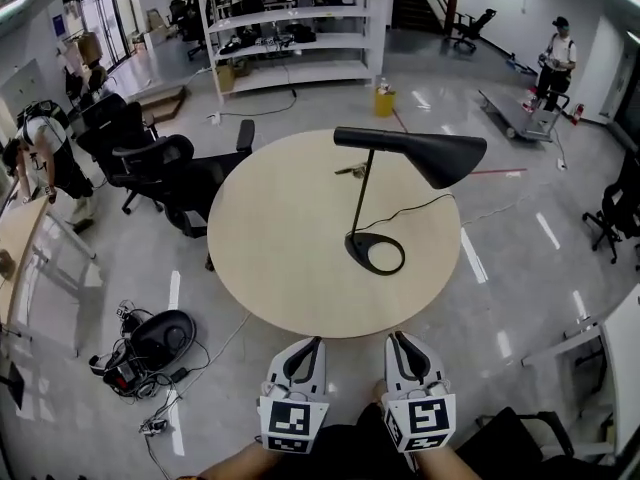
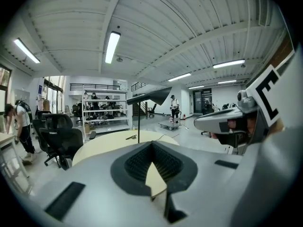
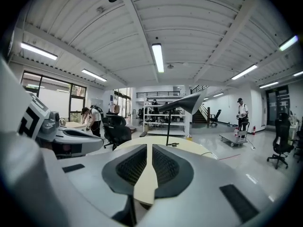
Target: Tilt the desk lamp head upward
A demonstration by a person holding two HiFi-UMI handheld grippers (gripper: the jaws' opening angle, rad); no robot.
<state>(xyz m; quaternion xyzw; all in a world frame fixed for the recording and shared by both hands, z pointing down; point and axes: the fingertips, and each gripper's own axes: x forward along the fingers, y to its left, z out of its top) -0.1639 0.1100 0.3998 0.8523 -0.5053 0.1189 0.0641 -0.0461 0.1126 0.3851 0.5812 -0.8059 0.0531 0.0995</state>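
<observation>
A black desk lamp stands on the round beige table. Its ring base is right of centre, and a thin stem rises to the cone head, which lies roughly level and flares to the right. My left gripper and right gripper hover side by side at the table's near edge, both shut and empty, well short of the lamp. In the left gripper view the lamp head shows far beyond the gripper. The right gripper view has the lamp head above the gripper.
The lamp's cord trails right off the table, and a small dark object lies behind the stem. Black office chairs crowd the left side. Cables and gear lie on the floor. A white shelf stands behind, a person far right.
</observation>
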